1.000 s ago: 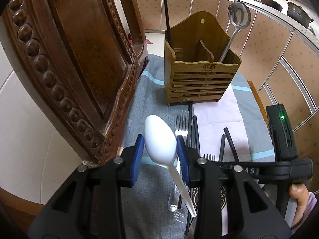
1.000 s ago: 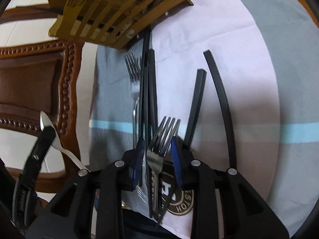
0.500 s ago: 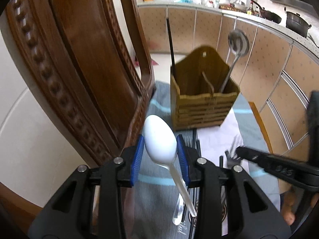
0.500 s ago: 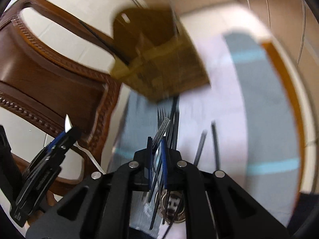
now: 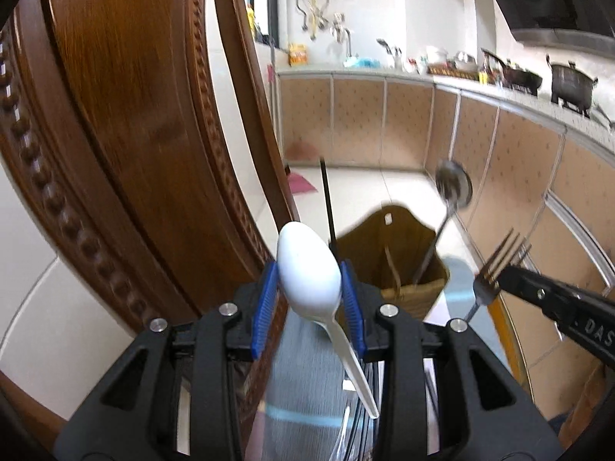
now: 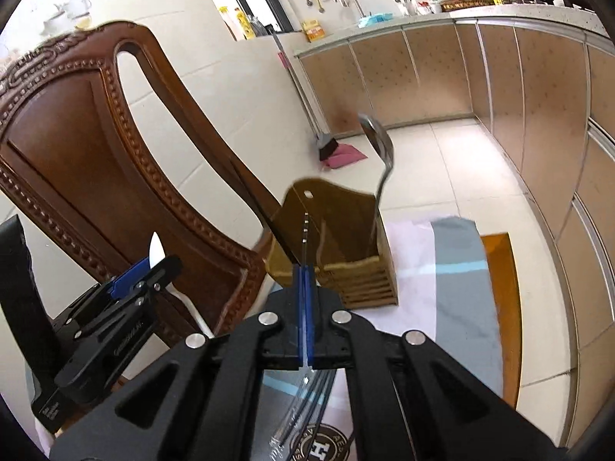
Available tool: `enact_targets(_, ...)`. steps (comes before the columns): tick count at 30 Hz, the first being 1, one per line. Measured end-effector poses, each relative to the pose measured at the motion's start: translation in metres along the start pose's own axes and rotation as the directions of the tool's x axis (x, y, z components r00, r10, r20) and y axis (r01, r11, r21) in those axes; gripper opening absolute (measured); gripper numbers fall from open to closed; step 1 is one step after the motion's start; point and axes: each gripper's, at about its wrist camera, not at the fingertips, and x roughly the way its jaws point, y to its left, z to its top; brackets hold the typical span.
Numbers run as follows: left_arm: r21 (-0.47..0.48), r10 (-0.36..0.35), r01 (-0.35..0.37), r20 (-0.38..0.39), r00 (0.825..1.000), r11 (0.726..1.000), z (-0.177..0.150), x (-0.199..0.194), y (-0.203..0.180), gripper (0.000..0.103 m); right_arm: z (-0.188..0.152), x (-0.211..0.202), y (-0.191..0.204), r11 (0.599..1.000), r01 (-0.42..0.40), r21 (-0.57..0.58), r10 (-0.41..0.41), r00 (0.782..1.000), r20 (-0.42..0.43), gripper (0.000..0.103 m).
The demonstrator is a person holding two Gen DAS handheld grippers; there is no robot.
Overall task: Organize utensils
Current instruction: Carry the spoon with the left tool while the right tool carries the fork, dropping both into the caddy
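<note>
Kitchen counters and pale floor tiles run behind the wooden utensil holder, which stands on a grey and pink cloth beside a carved wooden chair. I have my left gripper clamped on the bowl of a white plastic spoon, blue pads against both its sides, handle slanting back down toward me; it hangs just short of the holder, on the chair side. My right gripper has just been closing and now pinches a metal fork edge-on between pads pressed nearly together (from its own camera I see only a thin line of tines rising ahead). From the left camera the fork's tines fan upward just to the right of the holder. Inside the holder a steel ladle leans in the right compartment and a black chopstick stands at its left side. More black chopsticks lie on the cloth below my right gripper, nearer me than the holder.
</note>
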Motion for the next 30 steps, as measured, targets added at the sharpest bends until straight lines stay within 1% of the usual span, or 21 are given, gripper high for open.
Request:
enact_targets(4,-0.022,0.027,-0.025,0.094,0.995,0.999,0.024,-0.006,-0.001,0.033,0.021,-0.009,0.000,0.994,-0.103,0.023,0.102,0.993,0.055,0.002)
enact_targets(6,-0.028,0.053,-0.049,0.148,0.988,0.998,0.037,-0.005,-0.005,0.033,0.033,-0.018,0.004,0.990,-0.138,0.008,0.137,0.985,0.104,0.002)
enact_targets(8,-0.032,0.064,-0.059,0.179,0.982,0.998,0.044,-0.001,-0.009,0.033,0.045,-0.026,0.008,0.988,-0.154,-0.022,0.155,0.973,0.170,0.002)
enact_targets(10,-0.027,0.074,-0.070,0.197,0.978,0.997,0.048,0.011,-0.015,0.033,0.053,-0.028,0.007,0.987,-0.159,-0.034,0.163,0.967,0.196,0.002)
enact_targets(13,-0.021,0.094,-0.092,0.205,0.974,0.996,0.046,0.035,-0.022,0.033,0.061,-0.020,0.001,0.984,-0.177,-0.031,0.180,0.961,0.209,0.002)
enact_targets(17,-0.030,0.130,-0.126,0.201,0.971,0.992,0.040,0.071,-0.030,0.033,0.065,-0.001,-0.009,0.984,-0.174,-0.027,0.176,0.963,0.205,0.002)
enact_targets(20,-0.046,0.144,-0.138,0.171,0.975,0.989,0.033,0.099,-0.032,0.033,0.063,0.020,-0.018,0.982,-0.187,-0.007,0.185,0.966,0.183,0.002)
enact_targets(26,-0.030,0.166,-0.163,0.151,0.975,0.986,0.020,0.122,-0.040,0.033,0.052,0.058,-0.032,0.983,-0.184,0.019,0.180,0.976,0.124,0.002)
enact_targets(30,-0.020,0.162,-0.161,0.138,0.977,0.987,0.013,0.126,-0.041,0.033,0.041,0.075,-0.038,0.988,-0.155,0.026,0.152,0.985,0.081,0.002)
